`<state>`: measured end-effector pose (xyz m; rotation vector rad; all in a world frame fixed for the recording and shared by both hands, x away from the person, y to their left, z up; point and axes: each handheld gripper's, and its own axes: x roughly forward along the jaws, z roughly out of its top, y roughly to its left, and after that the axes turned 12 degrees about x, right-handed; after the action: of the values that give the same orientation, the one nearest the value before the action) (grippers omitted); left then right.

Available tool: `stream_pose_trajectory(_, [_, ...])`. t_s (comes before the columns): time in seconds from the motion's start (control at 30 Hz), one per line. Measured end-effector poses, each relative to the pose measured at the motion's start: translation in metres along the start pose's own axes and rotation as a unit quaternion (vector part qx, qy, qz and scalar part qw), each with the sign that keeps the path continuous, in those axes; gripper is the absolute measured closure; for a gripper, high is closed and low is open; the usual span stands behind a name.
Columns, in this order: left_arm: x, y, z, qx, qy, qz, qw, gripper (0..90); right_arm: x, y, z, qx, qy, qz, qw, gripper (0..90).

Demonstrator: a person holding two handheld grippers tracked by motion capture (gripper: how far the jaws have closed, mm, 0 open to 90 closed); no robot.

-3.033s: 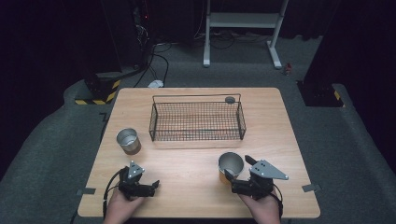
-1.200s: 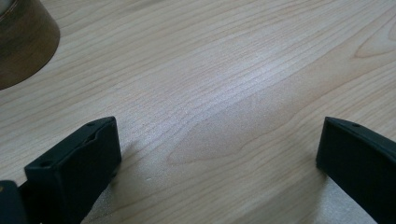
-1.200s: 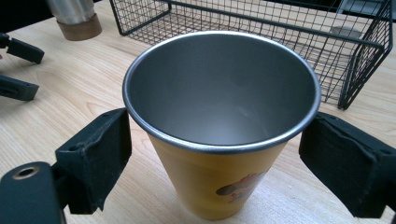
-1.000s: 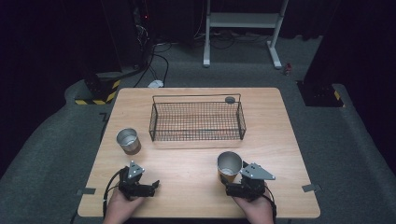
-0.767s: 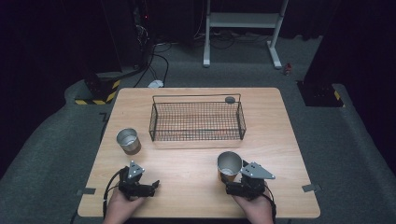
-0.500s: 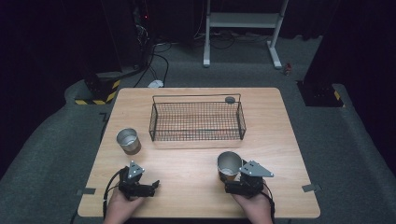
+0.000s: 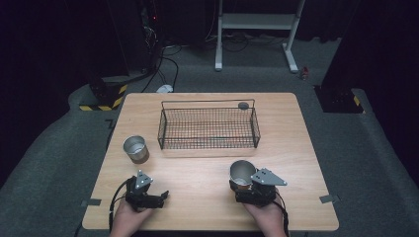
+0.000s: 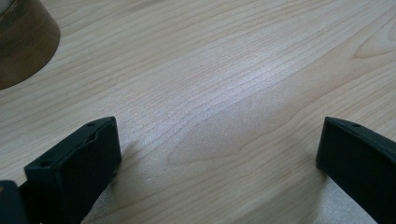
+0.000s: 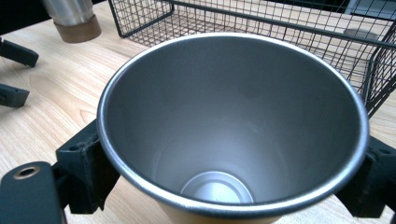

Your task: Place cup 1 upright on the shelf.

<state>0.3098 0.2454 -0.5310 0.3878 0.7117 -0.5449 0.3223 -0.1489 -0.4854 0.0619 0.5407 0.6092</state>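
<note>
Seemingly unmarked, a steel cup [image 9: 233, 135] sits between the right tongs [image 7: 243, 185].

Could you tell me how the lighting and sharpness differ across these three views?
High view: the table is evenly lit while the surrounding room falls into darkness, and the image is soft. Left gripper view: a pale sheen crosses the wood grain, with soft shadows beside the jaws. Right gripper view: the steel cup shows smooth graded reflections inside, and the wire basket behind is fairly sharp.
</note>
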Motion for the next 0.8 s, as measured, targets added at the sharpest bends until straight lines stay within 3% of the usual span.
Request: stream_pose_trajectory(0.8, [0.0000, 0.0000, 0.0000, 0.000, 0.000, 0.000, 1.0000, 0.2, -0.0026, -0.0007, -0.0019, 0.001, -0.018, 0.004, 0.9998, 12.4])
